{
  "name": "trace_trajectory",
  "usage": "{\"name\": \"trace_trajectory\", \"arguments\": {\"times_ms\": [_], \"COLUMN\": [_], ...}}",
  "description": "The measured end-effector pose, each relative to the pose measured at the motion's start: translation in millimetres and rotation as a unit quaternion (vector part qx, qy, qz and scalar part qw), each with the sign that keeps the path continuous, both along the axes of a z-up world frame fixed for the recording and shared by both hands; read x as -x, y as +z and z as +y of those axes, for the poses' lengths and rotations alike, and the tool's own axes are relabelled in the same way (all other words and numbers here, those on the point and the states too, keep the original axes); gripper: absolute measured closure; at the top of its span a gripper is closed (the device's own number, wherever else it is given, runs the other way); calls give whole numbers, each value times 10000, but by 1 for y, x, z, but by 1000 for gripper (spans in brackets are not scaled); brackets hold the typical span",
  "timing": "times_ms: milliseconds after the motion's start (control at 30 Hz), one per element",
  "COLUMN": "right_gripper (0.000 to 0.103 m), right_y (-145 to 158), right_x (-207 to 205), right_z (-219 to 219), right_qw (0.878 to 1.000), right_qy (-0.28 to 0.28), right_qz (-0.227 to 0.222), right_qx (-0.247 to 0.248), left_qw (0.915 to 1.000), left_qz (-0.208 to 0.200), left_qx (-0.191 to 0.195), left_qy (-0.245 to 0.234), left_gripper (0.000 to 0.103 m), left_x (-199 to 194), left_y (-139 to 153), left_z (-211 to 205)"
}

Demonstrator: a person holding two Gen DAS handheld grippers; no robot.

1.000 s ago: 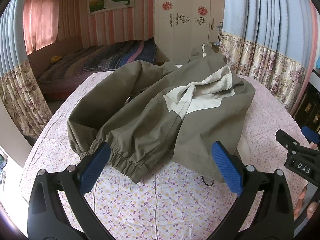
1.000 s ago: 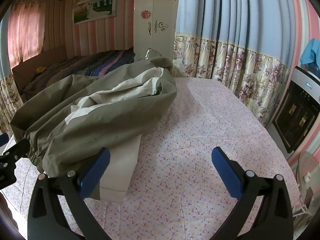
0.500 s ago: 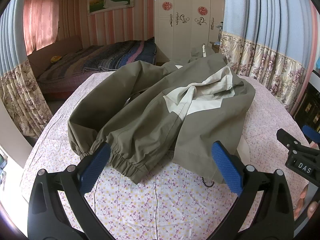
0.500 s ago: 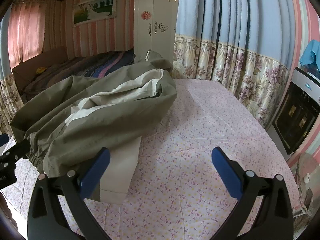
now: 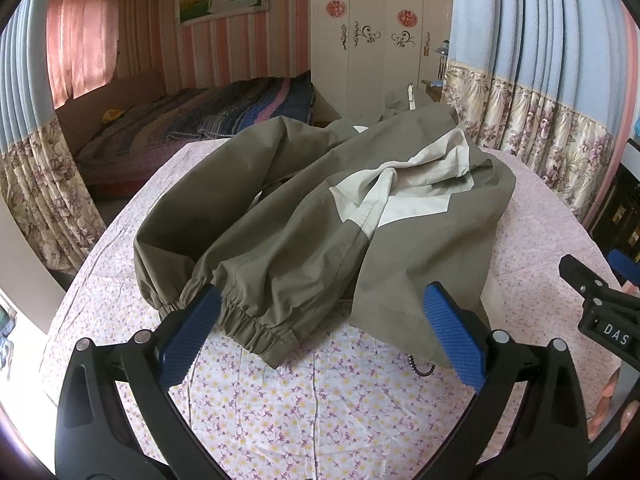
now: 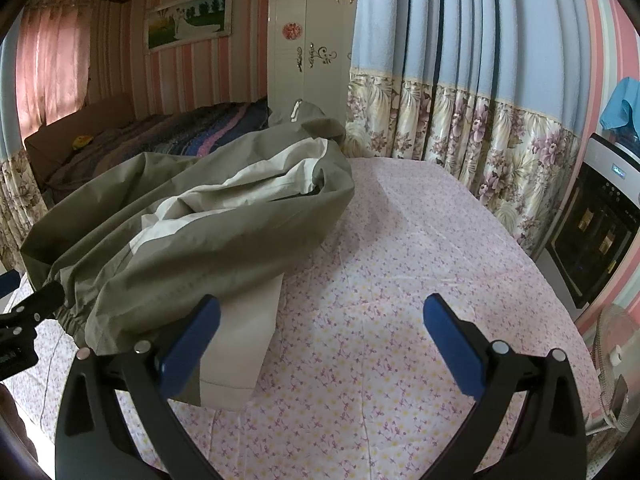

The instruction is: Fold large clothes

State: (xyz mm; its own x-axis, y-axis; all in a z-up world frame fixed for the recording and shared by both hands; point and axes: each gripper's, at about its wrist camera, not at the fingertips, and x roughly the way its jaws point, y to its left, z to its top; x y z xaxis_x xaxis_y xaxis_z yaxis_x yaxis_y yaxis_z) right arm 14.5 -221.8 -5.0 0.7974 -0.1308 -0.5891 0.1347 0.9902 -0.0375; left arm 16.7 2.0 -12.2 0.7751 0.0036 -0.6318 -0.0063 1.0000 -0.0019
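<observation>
We have an olive jacket (image 5: 304, 216) with pale panels lying in a loose heap on the worktop (image 5: 320, 408), which is covered in a flowered cloth. One sleeve, ending in an elastic cuff (image 5: 252, 328), hangs off the near edge of the heap, and a flat hem edge (image 5: 396, 320) lies just beside the cuff on its right. A thin coiled cord (image 5: 420, 368) peeks out under that hem.

Our left hand-held gripper (image 5: 320, 336) is spread wide and holds nothing; the cuff sits just beyond its left finger. Our right hand-held gripper (image 6: 320, 336) is also wide apart and empty, with a pale flap (image 6: 240, 340) of the jacket right behind its left finger.

We judge the fabric to be thin, light and rather slick, so it should slide easily over the cloth and slump when lifted. A single layer could slip from the pads. We would pinch where the cloth is thick: the gathered cuff, or a seamed hem, rather than the puffed middle of the heap.
</observation>
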Motion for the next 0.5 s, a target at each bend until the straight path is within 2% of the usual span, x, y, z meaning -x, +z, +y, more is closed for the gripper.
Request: {"name": "trace_trajectory", "arguments": {"times_ms": [400, 500], "right_gripper": [2, 2], "right_y": [-1, 1], "right_x": [-9, -9], "right_z": [4, 5], "right_qw": [10000, 10000], "right_qy": [34, 82], "right_qz": [77, -21], "right_qx": [18, 9], "left_qw": [10000, 10000], "left_qz": [33, 41], "left_qx": [-74, -88], "left_qy": [33, 13], "left_gripper": [3, 3], "left_x": [-8, -9], "left_y": [-4, -5], "left_z": [3, 4]}}
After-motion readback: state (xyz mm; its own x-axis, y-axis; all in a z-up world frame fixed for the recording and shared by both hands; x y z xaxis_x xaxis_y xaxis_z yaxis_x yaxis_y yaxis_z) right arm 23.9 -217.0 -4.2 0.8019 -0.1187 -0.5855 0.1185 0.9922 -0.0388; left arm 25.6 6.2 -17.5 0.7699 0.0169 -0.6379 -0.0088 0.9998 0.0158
